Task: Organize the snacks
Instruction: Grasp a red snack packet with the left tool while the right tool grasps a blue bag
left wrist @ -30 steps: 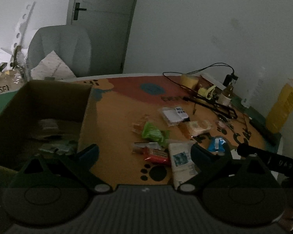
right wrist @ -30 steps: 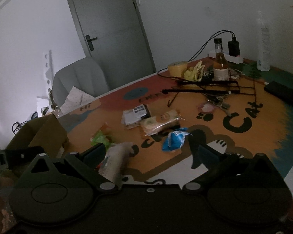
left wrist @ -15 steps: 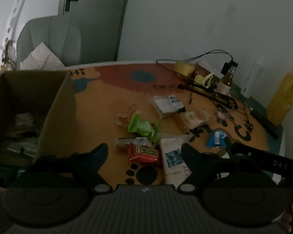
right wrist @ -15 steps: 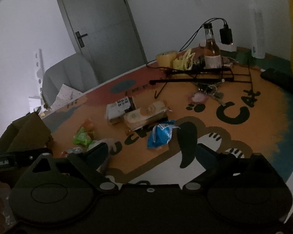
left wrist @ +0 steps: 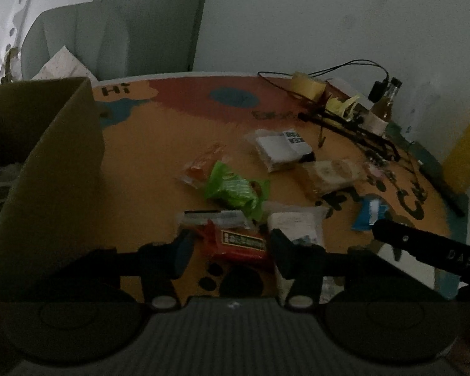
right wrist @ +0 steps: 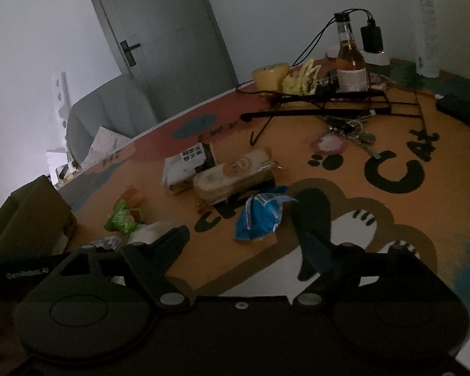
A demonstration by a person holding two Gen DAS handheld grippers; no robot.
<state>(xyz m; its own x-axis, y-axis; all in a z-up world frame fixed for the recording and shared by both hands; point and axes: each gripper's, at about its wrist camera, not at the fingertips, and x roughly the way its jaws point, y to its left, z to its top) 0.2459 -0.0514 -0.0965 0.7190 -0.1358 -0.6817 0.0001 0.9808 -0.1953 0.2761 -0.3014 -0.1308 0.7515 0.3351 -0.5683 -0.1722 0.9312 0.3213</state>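
- Left gripper point(left wrist: 227, 246): low over the table point(left wrist: 147, 169), jaws have just been closing in, w/ a red snack pack point(left wrist: 238, 244) lying between them. Pads flank the pack; can't see them pressing on it yet, gaps look visible either side.
- Right gripper point(right wrist: 244, 235): jaws apart, also just been narrowing. Blue snack bag point(right wrist: 261, 216) sits between the fingers' line, nearer the right finger; no contact visible.
- Right gripper's arm pokes into the left wrist view from the right edge, just beside the blue bag.
- Cardboard box point(left wrist: 47, 172): open, on the left of the table, near the red pack; some wrappers inside but too dark to ID.
- Loose snacks in a cluster mid-table: green pack point(left wrist: 232, 188), small orange-ish clear wrapper point(left wrist: 200, 166) just behind it, a silver/black strip pack point(left wrist: 213, 216) touching the red one's far edge, a white pack point(left wrist: 297, 222) just right of the left gripper's right finger.
- Further back: black-and-white labelled pack point(right wrist: 188, 163) and a long biscuit pack point(right wrist: 235, 172) side by side, touching.
- Far side clutter: glass bottle point(right wrist: 349, 62) upright, yellow tape roll point(right wrist: 271, 73), black wire stand point(right wrist: 329, 103), keys point(right wrist: 351, 131).
- Grey chair point(left wrist: 87, 40) behind the table, door point(right wrist: 159, 31) beyond.
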